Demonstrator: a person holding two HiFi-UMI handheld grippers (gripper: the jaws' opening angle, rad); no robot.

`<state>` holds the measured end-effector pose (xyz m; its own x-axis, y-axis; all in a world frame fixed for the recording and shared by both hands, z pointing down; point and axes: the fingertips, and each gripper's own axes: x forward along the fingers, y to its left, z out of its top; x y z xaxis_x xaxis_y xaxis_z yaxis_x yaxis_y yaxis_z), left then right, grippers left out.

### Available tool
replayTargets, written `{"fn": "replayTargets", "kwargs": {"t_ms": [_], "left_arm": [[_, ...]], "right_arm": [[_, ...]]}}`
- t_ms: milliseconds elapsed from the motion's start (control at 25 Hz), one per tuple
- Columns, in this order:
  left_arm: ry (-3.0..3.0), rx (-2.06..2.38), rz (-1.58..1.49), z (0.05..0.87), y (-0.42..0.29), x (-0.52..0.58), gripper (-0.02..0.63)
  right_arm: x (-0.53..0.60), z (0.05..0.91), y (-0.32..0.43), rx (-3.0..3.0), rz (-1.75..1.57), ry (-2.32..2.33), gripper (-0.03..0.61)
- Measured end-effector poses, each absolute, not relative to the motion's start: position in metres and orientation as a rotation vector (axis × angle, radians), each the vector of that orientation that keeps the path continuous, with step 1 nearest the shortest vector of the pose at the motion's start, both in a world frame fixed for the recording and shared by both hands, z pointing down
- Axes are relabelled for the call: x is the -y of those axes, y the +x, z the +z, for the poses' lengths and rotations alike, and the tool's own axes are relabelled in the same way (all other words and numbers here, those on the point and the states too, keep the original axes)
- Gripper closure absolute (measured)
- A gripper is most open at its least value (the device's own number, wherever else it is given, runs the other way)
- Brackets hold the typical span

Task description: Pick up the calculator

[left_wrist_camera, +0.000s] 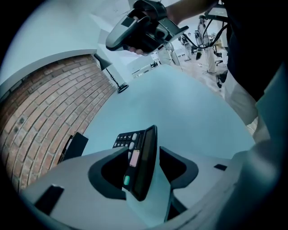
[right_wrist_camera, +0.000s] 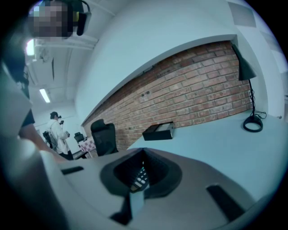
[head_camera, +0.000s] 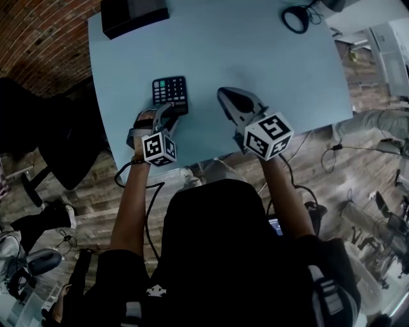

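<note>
The black calculator [head_camera: 170, 93] lies flat on the pale blue table [head_camera: 255, 51], close to its near edge. My left gripper [head_camera: 163, 115] reaches it from the near side, angled down. In the left gripper view the jaws of my left gripper [left_wrist_camera: 143, 152] stand wide, with the calculator's [left_wrist_camera: 127, 140] near end between them and a bare gap beside it. My right gripper [head_camera: 225, 97] hovers to the right of the calculator, its fingers together on nothing. Through a small gap in my right gripper [right_wrist_camera: 144, 152], a few calculator keys [right_wrist_camera: 140, 179] show.
A black box [head_camera: 133, 14] sits at the table's far left corner, a coiled black cable [head_camera: 295, 18] at the far right. A black office chair [head_camera: 38, 128] stands left of the table by a brick wall. A person [right_wrist_camera: 57, 134] stands far off.
</note>
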<state>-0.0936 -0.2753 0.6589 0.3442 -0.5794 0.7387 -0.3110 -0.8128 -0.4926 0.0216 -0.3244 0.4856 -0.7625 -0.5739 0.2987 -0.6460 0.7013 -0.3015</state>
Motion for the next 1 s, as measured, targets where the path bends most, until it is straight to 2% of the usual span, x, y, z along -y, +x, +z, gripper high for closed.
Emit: {"fn": "replayTargets", "kwargs": {"t_ms": [440, 600, 1000], "left_arm": [[-2.393, -0.779, -1.489, 0.677, -0.089, 0.280, 0.391], [-2.402, -0.784, -1.477, 0.673, -0.088, 0.282, 0.451], [-2.375, -0.840, -1.416, 0.650, -0.086, 0.288, 0.508]], "right_arm": [[0.327, 0.489, 0.027, 2.715, 0.608, 0.997, 0.575], [0.327, 0.488, 0.024, 2.717, 0.606, 0.996, 0.575], [0.324, 0.483, 0.023, 2.731, 0.590, 0.988, 0.575]]}}
